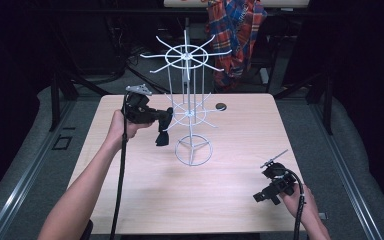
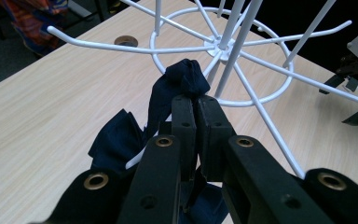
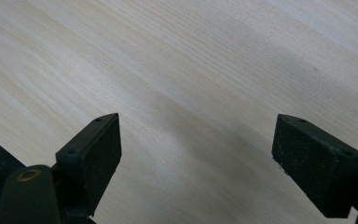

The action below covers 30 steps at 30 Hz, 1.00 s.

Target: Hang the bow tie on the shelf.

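Note:
A white wire rack (image 1: 188,95) with two tiers of spokes stands at the middle of the wooden table (image 1: 145,200). My left gripper (image 1: 166,116) is shut on a dark navy cloth (image 1: 162,137) that hangs from its jaws just left of the rack's lower tier. In the left gripper view the cloth (image 2: 179,84) bunches above the closed jaws (image 2: 196,105), close to a lower spoke of the rack (image 2: 242,56). My right gripper (image 1: 260,197) rests open near the table's front right corner. Its pads (image 3: 98,144) stand wide apart over bare wood.
A round dark grommet hole (image 1: 221,106) sits in the table behind the rack. A plaid red and blue garment (image 1: 235,30) hangs on a frame beyond the table. Dark floor and metal rails surround the table.

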Available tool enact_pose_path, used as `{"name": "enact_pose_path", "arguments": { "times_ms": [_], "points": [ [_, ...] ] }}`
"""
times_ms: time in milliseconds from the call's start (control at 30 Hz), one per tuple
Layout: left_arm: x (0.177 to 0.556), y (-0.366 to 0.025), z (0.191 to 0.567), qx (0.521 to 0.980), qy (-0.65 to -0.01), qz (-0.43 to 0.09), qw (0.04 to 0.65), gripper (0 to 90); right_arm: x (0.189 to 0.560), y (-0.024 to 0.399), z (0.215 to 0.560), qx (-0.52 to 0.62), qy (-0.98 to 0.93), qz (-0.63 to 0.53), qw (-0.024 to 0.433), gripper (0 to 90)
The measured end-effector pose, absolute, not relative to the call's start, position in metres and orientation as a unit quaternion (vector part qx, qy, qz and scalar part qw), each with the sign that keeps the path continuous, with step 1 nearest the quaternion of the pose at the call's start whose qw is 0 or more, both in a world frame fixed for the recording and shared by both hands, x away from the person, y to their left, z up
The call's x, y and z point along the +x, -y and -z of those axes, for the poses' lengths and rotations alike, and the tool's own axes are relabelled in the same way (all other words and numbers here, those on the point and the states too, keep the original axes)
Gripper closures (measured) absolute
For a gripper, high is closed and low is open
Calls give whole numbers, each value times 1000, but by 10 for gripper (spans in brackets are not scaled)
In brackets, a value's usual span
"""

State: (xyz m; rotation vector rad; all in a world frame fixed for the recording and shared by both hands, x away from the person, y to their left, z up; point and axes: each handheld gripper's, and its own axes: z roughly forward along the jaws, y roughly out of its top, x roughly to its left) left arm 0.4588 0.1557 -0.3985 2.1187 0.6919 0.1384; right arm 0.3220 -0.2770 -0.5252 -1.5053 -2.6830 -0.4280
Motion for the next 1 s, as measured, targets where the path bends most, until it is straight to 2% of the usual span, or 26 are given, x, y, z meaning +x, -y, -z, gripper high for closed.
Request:
{"name": "enact_pose_path", "arguments": {
  "times_ms": [433, 633, 933, 1000],
  "points": [
    [448, -150, 393, 863, -273, -92, 415, 858, 322, 277, 525, -487, 863, 137, 23, 154],
    [451, -148, 394, 862, -273, -87, 419, 852, 322, 276, 526, -490, 860, 139, 22, 154],
    [450, -144, 394, 872, -263, -81, 405, 777, 321, 276, 527, -493, 858, 145, 21, 154],
    [449, -145, 394, 873, -264, -81, 401, 734, 321, 276, 526, -491, 859, 143, 21, 154]
  ]
}}
